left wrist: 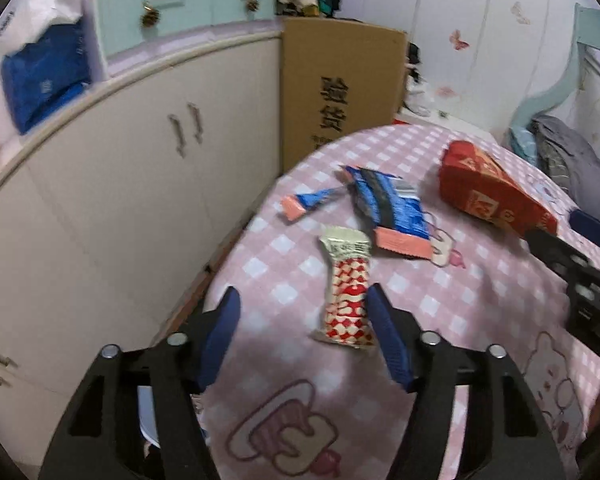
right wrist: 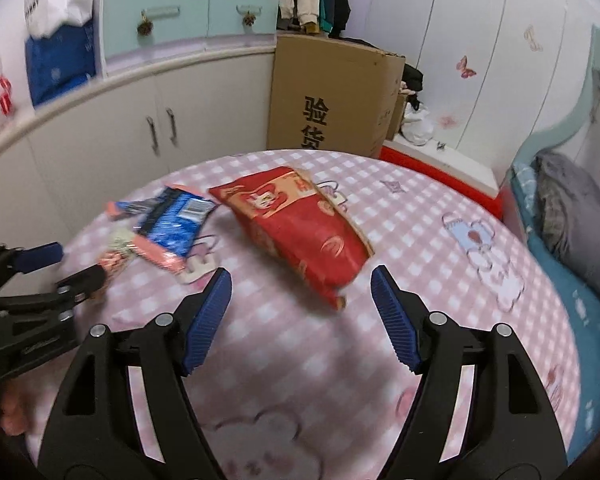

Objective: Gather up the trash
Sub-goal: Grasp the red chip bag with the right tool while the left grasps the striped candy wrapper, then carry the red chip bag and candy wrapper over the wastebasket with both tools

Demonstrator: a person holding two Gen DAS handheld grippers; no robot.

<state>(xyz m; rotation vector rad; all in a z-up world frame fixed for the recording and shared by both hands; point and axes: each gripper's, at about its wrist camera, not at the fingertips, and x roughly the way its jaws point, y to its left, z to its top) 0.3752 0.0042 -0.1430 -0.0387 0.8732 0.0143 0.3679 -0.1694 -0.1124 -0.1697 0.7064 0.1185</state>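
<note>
Grippers both spread, nothing between the pads of either. Left gripper (left wrist: 302,334) hangs over the near part of the pink-and-white checked tablecloth (left wrist: 440,304); the red-and-white patterned candy-bar wrapper (left wrist: 348,292) lies just ahead of it, long axis running away from the claw, near end drawn level with the right blue pad and not visibly touched. Judged: this is the left hand's piece; jaws straddle the wrapper's short width, so a short push forward should seat it.

Right gripper (right wrist: 301,280) points at the red foil snack bag (right wrist: 300,228), which lies diagonally, near corner just ahead of the fingertips, far end up and to the left. Right hand plainly nearer to it.

Farther back: large blue foil wrapper with a pink sealed end (left wrist: 388,208), then a small torn blue strip with a pink tip (left wrist: 308,202), well beyond the left claw.

Count: four pieces of trash on the cloth — one candy wrapper, one red bag, two blue pieces. No bin in view.
</note>
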